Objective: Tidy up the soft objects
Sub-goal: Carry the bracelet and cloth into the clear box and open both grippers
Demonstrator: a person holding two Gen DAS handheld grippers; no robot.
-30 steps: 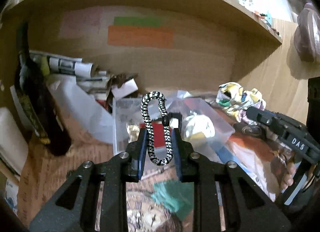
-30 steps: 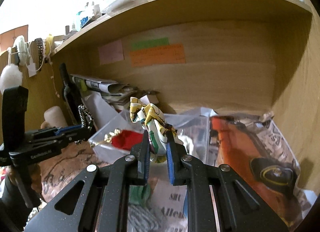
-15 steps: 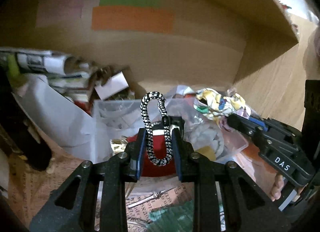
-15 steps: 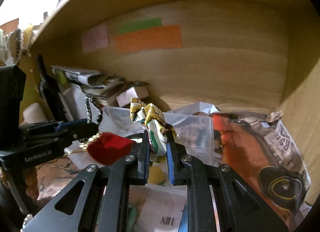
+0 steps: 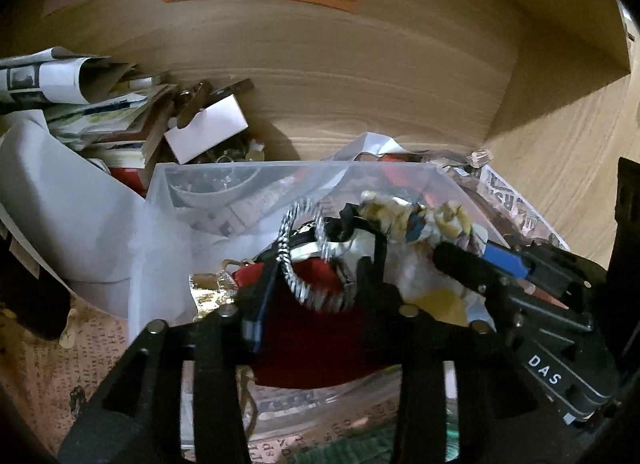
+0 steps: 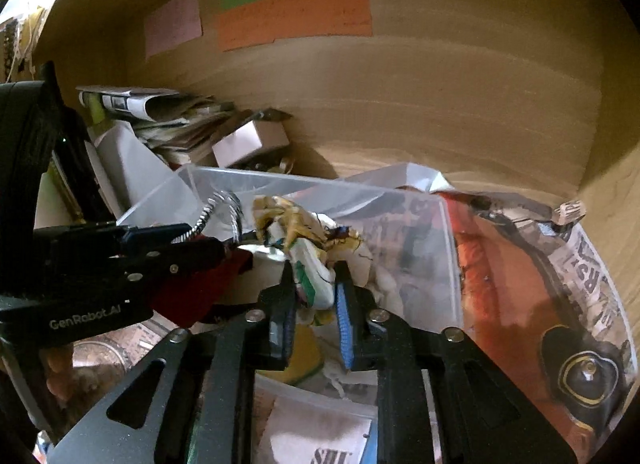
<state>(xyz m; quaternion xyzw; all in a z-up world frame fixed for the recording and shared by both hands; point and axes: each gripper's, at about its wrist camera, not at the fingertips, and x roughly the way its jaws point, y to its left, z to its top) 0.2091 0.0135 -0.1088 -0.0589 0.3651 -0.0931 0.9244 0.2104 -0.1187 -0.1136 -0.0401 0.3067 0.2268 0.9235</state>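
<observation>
My left gripper point(image 5: 316, 268) has spread its jaws over the clear plastic bin point(image 5: 256, 169); the black-and-white braided cord loop point(image 5: 310, 292) hangs blurred between the fingers, seemingly loose. It also shows in the right wrist view point(image 6: 218, 209). My right gripper point(image 6: 314, 292) holds the yellow patterned cloth point(image 6: 304, 240) over the same bin point(image 6: 360, 199), its jaws slightly apart around the cloth. The cloth also shows in the left wrist view point(image 5: 416, 215). A red soft item point(image 5: 316, 344) lies in the bin below the left gripper.
The bin sits in a wooden shelf alcove with an orange note point(image 6: 294, 15) on the back wall. Stacked papers and books point(image 5: 100, 119) and a white card point(image 5: 206, 127) lie at left. An orange printed paper point(image 6: 520, 284) lies at right.
Both grippers have moved forward and down over the bin. The left jaws have opened wide and the cord has tipped and blurred. The right jaws have widened a little around the cloth.
</observation>
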